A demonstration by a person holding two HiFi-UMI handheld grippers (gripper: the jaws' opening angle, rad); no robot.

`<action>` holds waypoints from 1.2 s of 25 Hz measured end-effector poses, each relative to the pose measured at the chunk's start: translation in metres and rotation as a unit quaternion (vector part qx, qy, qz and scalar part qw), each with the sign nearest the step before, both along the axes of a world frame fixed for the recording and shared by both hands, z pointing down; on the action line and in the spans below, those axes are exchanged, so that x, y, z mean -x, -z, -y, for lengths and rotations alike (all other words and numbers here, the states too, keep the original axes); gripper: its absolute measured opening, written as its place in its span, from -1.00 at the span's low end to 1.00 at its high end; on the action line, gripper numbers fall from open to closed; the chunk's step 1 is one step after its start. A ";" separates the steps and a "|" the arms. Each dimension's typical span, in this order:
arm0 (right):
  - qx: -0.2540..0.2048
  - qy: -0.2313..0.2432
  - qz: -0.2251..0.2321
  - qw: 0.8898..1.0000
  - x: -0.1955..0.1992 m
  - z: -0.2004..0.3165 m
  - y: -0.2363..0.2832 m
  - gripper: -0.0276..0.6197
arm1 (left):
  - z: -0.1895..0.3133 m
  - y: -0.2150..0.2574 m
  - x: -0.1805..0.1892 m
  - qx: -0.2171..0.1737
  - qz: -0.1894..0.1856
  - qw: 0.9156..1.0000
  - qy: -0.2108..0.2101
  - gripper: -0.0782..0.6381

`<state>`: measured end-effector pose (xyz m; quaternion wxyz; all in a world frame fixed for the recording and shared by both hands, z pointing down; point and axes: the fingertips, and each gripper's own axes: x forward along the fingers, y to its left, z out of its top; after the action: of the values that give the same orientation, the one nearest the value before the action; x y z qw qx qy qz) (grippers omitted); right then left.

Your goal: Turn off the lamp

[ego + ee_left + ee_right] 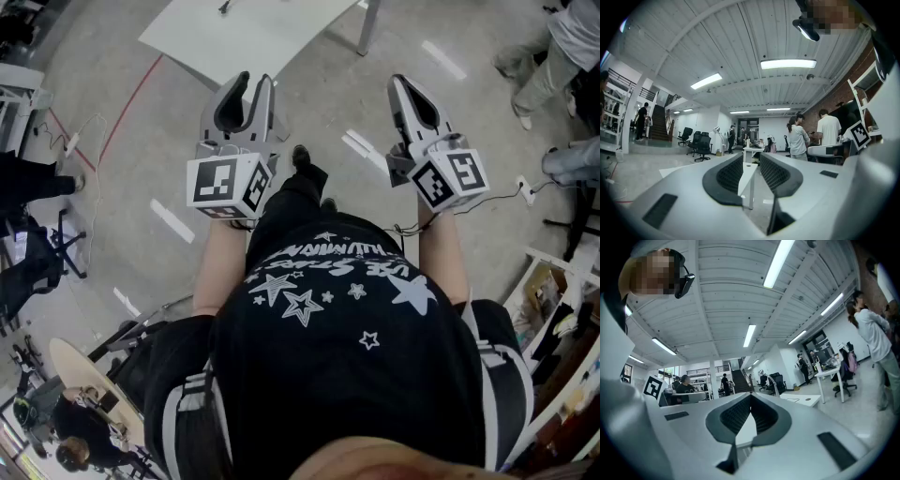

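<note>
I stand with both grippers held level in front of me, over bare floor. My left gripper (pixel 253 86) (pixel 751 157) is open, with a clear gap between its dark ribbed pads and nothing in it. My right gripper (pixel 403 84) (pixel 751 397) is shut, its tips meeting with nothing held. A white table (pixel 253 33) (pixel 749 171) (pixel 802 400) stands ahead of both. Far off by the office chairs is a white lamp-like stand (pixel 716 131) (pixel 761 372); whether it is lit I cannot tell.
Several people (pixel 799 138) stand at a desk to the right, and their legs (pixel 544 66) show at the head view's top right. Office chairs (pixel 700 143) and a staircase (pixel 658 124) are at the back left. A power strip with cable (pixel 525 190) lies on the floor beside a shelf (pixel 553 300).
</note>
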<state>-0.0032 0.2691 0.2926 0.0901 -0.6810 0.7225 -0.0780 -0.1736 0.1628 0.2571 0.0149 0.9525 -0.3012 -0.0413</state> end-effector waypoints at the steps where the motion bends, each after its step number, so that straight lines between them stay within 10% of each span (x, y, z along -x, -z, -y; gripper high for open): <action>1: 0.001 -0.001 0.000 1.000 -0.001 0.003 -0.001 -0.90 | 0.005 -0.001 -0.002 0.004 -0.002 1.000 -0.002 -0.43; 30: 0.020 0.017 0.012 1.000 -0.127 0.271 -0.008 -0.90 | 0.237 -0.030 -0.138 0.057 -0.007 0.997 -0.060 -0.43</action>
<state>0.1234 -0.0023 0.3010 0.0834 -0.6695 0.7311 -0.1018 -0.0354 -0.0741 0.2867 0.0741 0.9660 -0.2458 -0.0299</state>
